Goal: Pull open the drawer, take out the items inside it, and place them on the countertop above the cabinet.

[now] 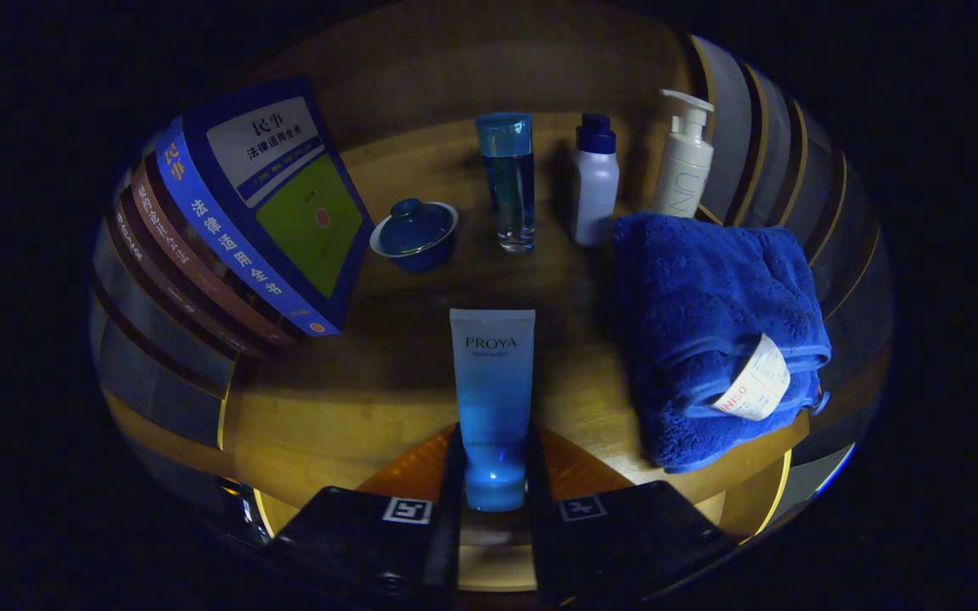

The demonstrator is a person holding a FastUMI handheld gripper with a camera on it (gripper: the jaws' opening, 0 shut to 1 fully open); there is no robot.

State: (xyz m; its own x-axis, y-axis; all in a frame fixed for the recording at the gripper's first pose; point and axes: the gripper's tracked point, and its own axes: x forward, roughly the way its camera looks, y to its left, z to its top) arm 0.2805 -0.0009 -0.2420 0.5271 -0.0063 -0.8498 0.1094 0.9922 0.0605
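My gripper (493, 475) is shut on a blue and white tube (491, 399), its cap end clamped between the two fingers and its body pointing forward. The tube hangs over the near edge of the wooden countertop (345, 424). Beyond the fingers, at the back of the countertop, stand a clear blue bottle (507, 181), a small white bottle with a dark cap (595, 181) and a white pump bottle (683, 157). A small blue lidded bowl (414, 233) sits left of the clear bottle.
A folded blue towel (714, 331) with a paper tag lies right of the tube. A leaning row of books (243, 221) fills the left side. Bare wood lies between the books and the towel, just ahead of the tube.
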